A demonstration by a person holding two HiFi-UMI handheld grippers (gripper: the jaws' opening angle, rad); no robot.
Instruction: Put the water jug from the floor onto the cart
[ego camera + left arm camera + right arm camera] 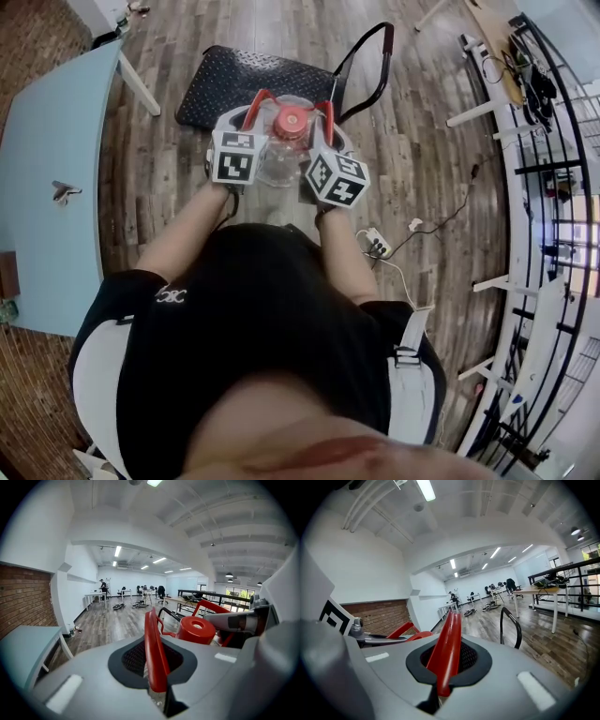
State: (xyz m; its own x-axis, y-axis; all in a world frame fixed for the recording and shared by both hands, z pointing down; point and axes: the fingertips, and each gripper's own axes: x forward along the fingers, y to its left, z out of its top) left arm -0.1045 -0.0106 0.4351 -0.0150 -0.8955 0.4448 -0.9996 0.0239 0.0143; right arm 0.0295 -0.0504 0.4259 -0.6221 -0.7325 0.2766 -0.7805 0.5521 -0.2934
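Observation:
The clear water jug (pixel 277 159) with a red cap (pixel 292 120) hangs in the air in front of me, just short of the cart. My left gripper (pixel 253 105) is shut on its left red handle (pixel 154 648). The right gripper (pixel 325 107) is shut on the right red handle (pixel 446 651). Both handles run straight up between the grey jaws. The cap (pixel 196 629) shows beside the left handle. The cart's black ribbed deck (pixel 230 80) lies low on the floor ahead, its black-and-red push handle (pixel 370 61) at the right end.
A light blue table (pixel 47 141) stands at the left. A white power strip (pixel 378 244) and cables lie on the wooden floor at the right. White desks and a black railing (pixel 539 141) line the right side. A person (pixel 102 585) stands far off.

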